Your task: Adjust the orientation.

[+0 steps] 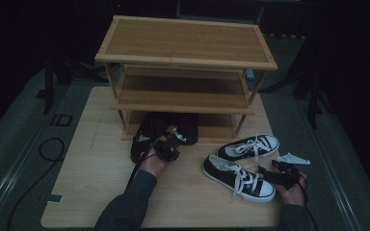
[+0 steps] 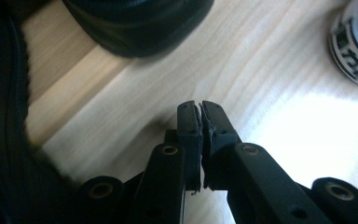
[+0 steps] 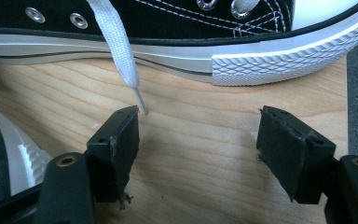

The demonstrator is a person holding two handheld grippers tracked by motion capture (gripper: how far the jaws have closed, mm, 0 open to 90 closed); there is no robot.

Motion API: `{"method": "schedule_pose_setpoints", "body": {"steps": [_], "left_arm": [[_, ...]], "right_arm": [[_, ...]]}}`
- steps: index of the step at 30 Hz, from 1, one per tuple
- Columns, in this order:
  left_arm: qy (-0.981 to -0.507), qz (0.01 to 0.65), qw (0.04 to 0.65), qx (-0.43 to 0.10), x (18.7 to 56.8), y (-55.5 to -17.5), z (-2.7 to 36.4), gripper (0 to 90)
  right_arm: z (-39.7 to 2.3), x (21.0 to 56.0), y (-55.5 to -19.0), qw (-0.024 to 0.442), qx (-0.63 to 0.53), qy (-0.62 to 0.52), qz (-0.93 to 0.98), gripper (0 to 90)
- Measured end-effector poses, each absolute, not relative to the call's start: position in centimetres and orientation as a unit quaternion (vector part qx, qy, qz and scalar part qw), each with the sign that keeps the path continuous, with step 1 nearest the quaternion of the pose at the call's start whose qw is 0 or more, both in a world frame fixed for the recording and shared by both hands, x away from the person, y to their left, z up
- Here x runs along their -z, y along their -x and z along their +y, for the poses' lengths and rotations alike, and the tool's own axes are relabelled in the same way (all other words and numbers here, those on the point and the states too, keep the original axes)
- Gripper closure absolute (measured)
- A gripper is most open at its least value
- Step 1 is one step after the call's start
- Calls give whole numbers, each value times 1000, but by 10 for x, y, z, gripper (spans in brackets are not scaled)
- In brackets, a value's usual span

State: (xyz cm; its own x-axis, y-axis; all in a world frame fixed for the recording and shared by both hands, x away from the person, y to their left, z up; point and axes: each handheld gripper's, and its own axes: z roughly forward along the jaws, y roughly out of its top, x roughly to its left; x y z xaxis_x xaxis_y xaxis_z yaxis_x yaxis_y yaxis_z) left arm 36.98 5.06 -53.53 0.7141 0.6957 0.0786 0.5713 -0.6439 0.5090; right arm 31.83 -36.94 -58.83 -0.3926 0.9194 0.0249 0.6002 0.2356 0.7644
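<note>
A pair of black shoes lies at the foot of the wooden rack: one in front of the bottom shelf, the other partly on it. My left gripper sits between them. In its own view the left gripper is shut with nothing in it, above bare wood, with a black shoe toe ahead. Two black-and-white sneakers lie at the right, one farther and one nearer. My right gripper rests beside the nearer one, and in its own view the right gripper stands open, facing a sneaker's sole, a white lace hanging near its left fingertip.
The rack has three shelves, its top and middle bare. The wooden board has free room at front left. A dark cable loops on the floor to the left. A second sneaker's toe shows at the left in the right gripper view.
</note>
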Motion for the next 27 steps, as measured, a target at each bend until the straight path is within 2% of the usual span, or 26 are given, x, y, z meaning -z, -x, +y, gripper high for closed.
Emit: {"method": "schedule_pose_setpoints", "body": {"steps": [11, 15, 27], "left_arm": [[-897, 350, 245, -111, 534, -341, 80, 873], [-893, 356, 250, -116, 533, -331, 92, 899], [-880, 386, 248, -125, 538, -310, 133, 900]], "right_arm": [[-369, 588, -318, 223, -358, -504, 754, 295], [-369, 588, -318, 223, -358, -504, 754, 295], [-369, 588, -318, 223, -358, -505, 753, 296]]}}
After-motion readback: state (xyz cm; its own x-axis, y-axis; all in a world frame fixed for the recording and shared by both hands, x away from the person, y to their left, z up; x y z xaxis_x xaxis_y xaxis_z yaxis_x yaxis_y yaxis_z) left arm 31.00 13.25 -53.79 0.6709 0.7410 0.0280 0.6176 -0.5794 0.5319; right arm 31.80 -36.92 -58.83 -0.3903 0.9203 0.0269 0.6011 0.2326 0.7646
